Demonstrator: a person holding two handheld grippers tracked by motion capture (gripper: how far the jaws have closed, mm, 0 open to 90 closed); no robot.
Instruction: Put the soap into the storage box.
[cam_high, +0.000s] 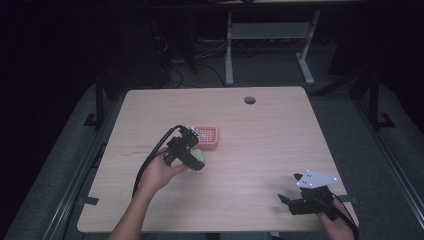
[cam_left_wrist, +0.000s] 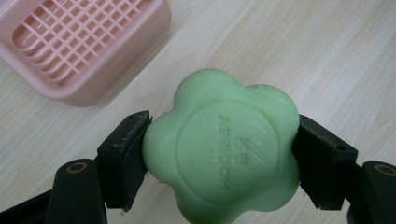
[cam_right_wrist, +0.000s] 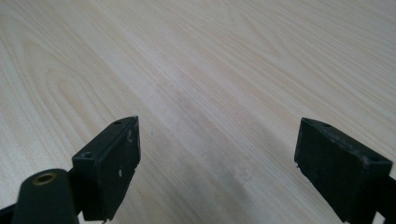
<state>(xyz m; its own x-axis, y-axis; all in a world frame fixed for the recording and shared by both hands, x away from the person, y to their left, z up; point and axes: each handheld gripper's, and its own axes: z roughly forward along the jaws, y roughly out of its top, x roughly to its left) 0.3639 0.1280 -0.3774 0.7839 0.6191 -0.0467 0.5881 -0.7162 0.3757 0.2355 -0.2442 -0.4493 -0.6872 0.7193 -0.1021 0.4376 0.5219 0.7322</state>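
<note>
A green flower-shaped soap (cam_left_wrist: 222, 149) is pinched between the two black jaws of the left gripper (cam_left_wrist: 219, 154), one pad pressed against each side of it – so that gripper is closed around the soap, no question. Raised lettering can be made out on the soap's flat face in the left gripper view, though it's too soft to be read properly. In the high view the soap (cam_high: 199, 156) is seen as a small green blob at the tip of the left gripper (cam_high: 192, 150), left of the table's middle and just on the near side of the pink soap dish (cam_high: 209, 137). Whether the soap is resting on the wood or lifted a bit off it can't be told.

The pink soap dish (cam_left_wrist: 84, 44) is shown with a slatted grid bottom and rounded corners; it's sat on the wooden table (cam_high: 260, 150) just beyond the soap, close but not touching it.

The right gripper (cam_high: 295, 187) is held well apart from all that, near the table's near right corner, with its grey three-cornered plate on top. In the right gripper view its jaws are spread wide – nothing gripped between them, just bare light wood grain (cam_right_wrist: 210, 93) underneath. A dark round hole (cam_high: 249, 100) is set into the far edge of the table.
</note>
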